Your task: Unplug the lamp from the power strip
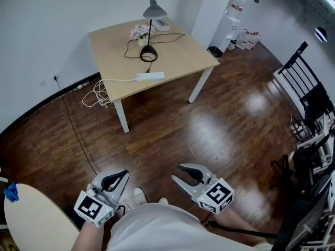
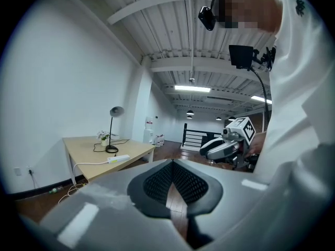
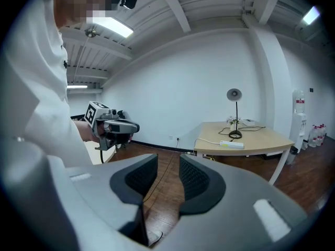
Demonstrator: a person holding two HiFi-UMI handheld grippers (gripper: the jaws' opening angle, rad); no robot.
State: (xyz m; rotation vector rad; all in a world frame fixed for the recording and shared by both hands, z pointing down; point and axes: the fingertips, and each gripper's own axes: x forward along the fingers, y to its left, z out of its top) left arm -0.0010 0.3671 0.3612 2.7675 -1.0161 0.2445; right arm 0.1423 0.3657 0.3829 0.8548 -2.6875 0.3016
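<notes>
The black desk lamp (image 1: 148,53) stands on the light wooden table (image 1: 183,51) across the room. Its black cord loops over the tabletop. A white power strip (image 1: 151,77) lies near the table's front edge, and its white cable runs off to the left. Both grippers are far from the table, held low near the person's body. My left gripper (image 1: 123,174) is shut with nothing in it, pads together (image 2: 172,162). My right gripper (image 1: 177,172) stands open and empty, with a gap between its pads (image 3: 168,158). The lamp (image 3: 235,114) and strip (image 3: 232,145) also show in the right gripper view.
A small flower pot (image 1: 141,34) and a white box (image 1: 161,25) sit at the table's back. Coiled cables (image 1: 97,94) lie on the floor left of the table. A water dispenser (image 1: 234,14) stands behind, black racks (image 1: 303,77) to the right, and a round pale tabletop (image 1: 31,218) at lower left.
</notes>
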